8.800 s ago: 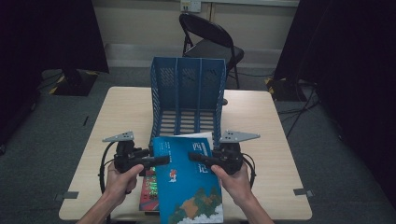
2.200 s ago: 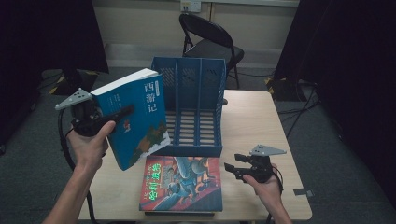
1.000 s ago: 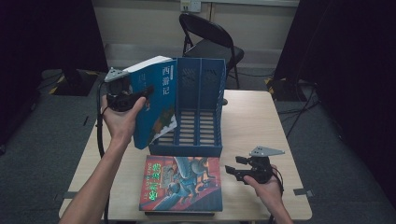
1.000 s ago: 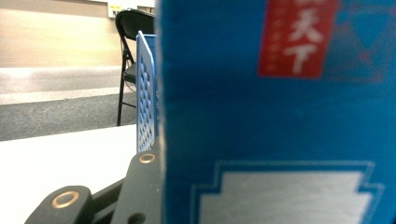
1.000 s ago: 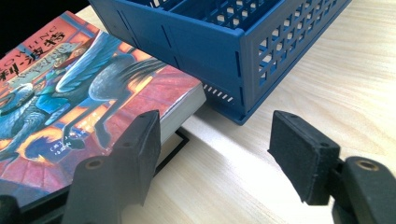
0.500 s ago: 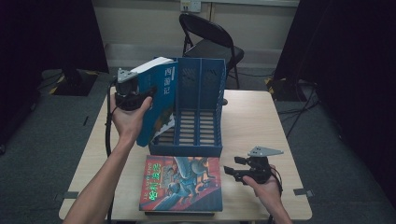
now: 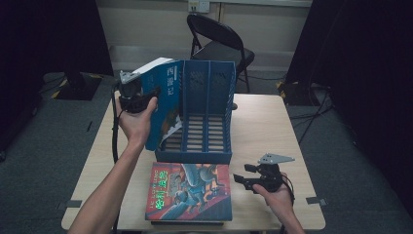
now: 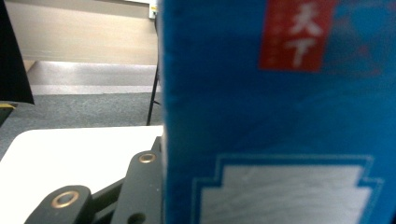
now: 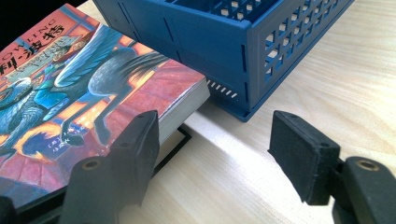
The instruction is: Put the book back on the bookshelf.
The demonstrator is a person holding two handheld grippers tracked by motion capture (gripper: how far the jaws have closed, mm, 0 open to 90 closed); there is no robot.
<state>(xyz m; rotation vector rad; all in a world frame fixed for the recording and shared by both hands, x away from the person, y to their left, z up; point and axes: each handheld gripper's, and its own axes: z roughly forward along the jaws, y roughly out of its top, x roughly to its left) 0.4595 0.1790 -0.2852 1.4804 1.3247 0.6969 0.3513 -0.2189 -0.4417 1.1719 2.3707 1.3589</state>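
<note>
High view: upper left, left tongs [image 7: 146, 95] clamp the blue hardcover book [image 7: 163, 105] upright, probably to slot into the blue plastic file rack [image 7: 207, 114]. Right tongs view: right tongs [image 9: 215, 151] gape empty over the pale wooden surface [image 9: 327, 88]

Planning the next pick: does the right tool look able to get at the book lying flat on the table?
Probably yes: the right tool stands open beside the flat book, with bare table between them.
</note>
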